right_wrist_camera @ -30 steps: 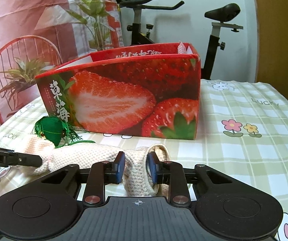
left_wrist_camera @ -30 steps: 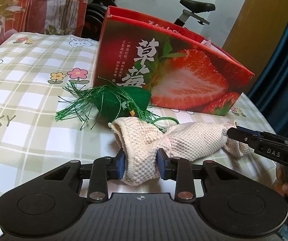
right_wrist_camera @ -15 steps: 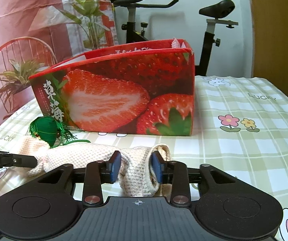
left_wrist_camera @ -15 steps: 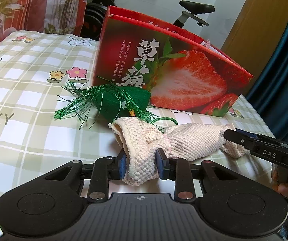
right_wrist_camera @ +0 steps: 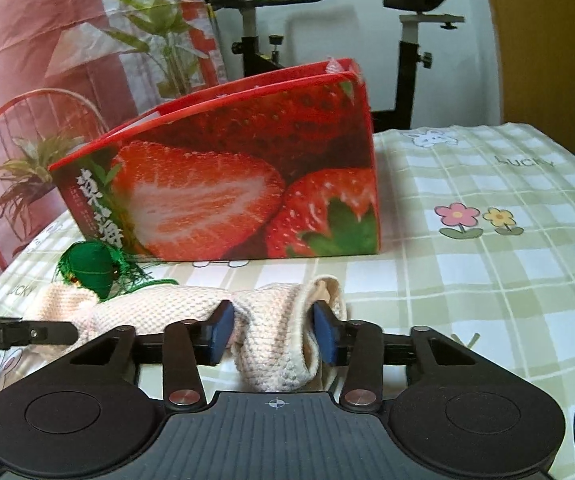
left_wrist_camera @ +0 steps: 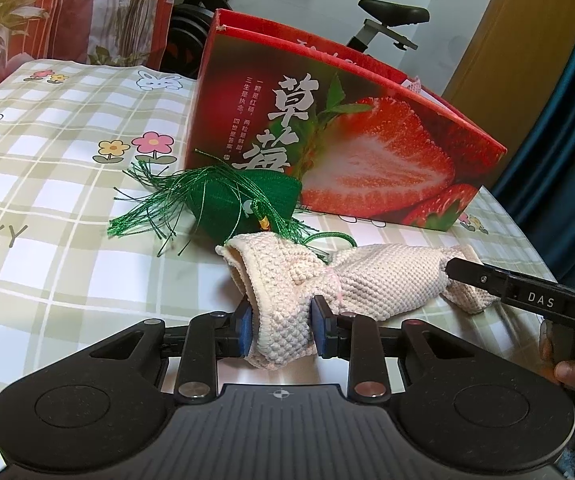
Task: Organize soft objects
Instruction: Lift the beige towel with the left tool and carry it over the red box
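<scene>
Checked tablecloth [left_wrist_camera: 67, 184] bears cream knitted cloth [left_wrist_camera: 367, 280], both grippers [left_wrist_camera: 281, 330] [right_wrist_camera: 273, 334] pinching its ends.

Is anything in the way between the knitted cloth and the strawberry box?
Yes. The green tassel pouch lies between the cream knitted cloth and the strawberry box, touching the cloth's far edge toward the left tool's end. Toward the right tool, only bare tablecloth shows.
</scene>
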The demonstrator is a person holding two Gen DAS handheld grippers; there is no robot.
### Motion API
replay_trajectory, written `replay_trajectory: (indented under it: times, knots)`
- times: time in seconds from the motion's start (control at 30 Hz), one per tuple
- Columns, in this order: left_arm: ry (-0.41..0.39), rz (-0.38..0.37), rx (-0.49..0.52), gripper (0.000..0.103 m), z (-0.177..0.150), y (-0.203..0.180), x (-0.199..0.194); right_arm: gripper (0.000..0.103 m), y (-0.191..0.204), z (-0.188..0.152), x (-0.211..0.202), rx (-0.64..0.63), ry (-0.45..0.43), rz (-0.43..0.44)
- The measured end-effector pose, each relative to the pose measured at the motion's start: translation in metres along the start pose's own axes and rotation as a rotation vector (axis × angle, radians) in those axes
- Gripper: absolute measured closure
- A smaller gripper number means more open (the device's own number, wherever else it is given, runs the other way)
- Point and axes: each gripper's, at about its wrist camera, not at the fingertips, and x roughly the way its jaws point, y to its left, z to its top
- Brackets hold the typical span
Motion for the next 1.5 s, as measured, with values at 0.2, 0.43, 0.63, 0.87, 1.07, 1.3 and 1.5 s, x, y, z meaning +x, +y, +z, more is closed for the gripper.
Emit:
replay_trajectory:
  times: [0.2,0.43,0.63,0.87,1.07,1.3,1.5]
  knots:
    - [-0.001,-0.002,-0.001,0.072,0.000,0.000,0.000,0.073,0.006,0.000,-0.001,-0.036,-0.006,0.004]
    - [-0.002,-0.008,-0.007,0.074,0.000,0.001,0.000,0.087,0.009,-0.001,-0.005,-0.053,-0.025,0.002]
    - [-0.044,-0.030,0.016,0.077,0.002,-0.004,-0.009,0.087,0.010,0.003,-0.014,-0.061,-0.069,0.007]
    - [-0.115,-0.053,0.059,0.077,0.011,-0.018,-0.028,0.087,0.009,0.014,-0.037,-0.037,-0.136,0.016]
    - [-0.173,-0.068,0.098,0.077,0.026,-0.032,-0.048,0.087,0.014,0.031,-0.061,-0.042,-0.197,0.013]
    - [-0.253,-0.097,0.135,0.077,0.056,-0.048,-0.071,0.087,0.018,0.060,-0.083,-0.039,-0.263,0.012]
    - [-0.298,-0.129,0.132,0.077,0.086,-0.056,-0.080,0.087,0.019,0.093,-0.096,-0.058,-0.311,0.013]
